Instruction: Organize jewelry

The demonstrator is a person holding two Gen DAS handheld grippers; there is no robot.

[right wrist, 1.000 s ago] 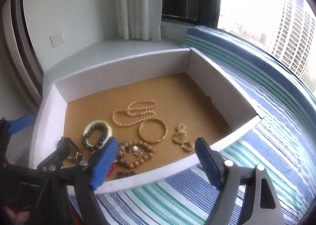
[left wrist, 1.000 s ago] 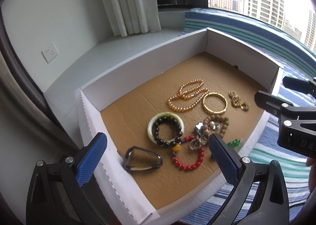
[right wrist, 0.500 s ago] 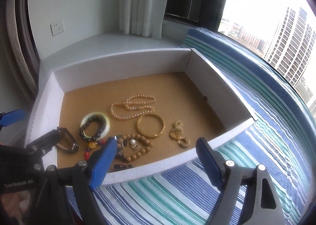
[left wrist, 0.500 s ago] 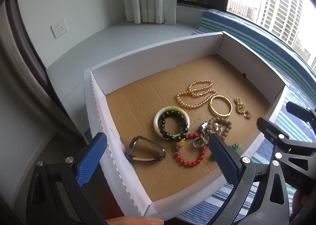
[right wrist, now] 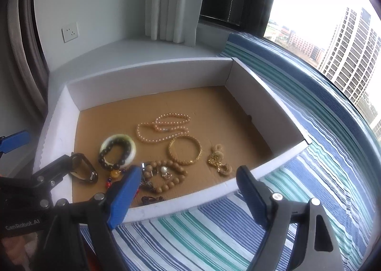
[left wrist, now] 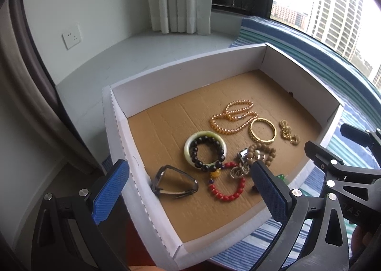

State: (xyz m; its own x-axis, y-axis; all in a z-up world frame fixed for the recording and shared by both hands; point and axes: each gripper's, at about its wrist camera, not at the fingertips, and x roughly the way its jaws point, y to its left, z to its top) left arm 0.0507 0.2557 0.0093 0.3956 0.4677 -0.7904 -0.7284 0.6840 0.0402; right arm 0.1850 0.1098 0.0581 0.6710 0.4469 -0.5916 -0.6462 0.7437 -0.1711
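Two tools, both w/ jaws spread wide and nothing between them: left tool (left wrist: 188,190) hangs over the near-left corner of the box (left wrist: 119,128), right tool (right wrist: 185,190) over its near wall, above the striped bedding (right wrist: 214,235). Jewelry all lies inside the box on the cardboard floor, bunched toward the near side; far half bare. Closest ahead of the left tool: dark folded glasses (left wrist: 175,181) against the left wall, then red bead bracelet (left wrist: 227,187) w/ some silver rings (left wrist: 239,171) touching it. Farther in, jade bangle (left wrist: 204,147) w/ a black bead bracelet (left wrist: 207,153) lying across it. Ahead of the right tool: wooden bead bracelet (right wrist: 166,175) tangled w/ small metal bits, gold bangle (right wrist: 185,153) just beyond, gold earrings (right wrist: 218,159) to its right, pearl necklace (right wrist: 164,127) farthest back. Step in hand, my read: hovering over the pile, no piece picked; can't tell if this is mid-sort or a pause between pieces, since near cluster overlaps while gold bangle, earrings, necklace lie apart. Any grab in that cluster calls for a low, narrow pinch on one strand so neighbours don't drag along.
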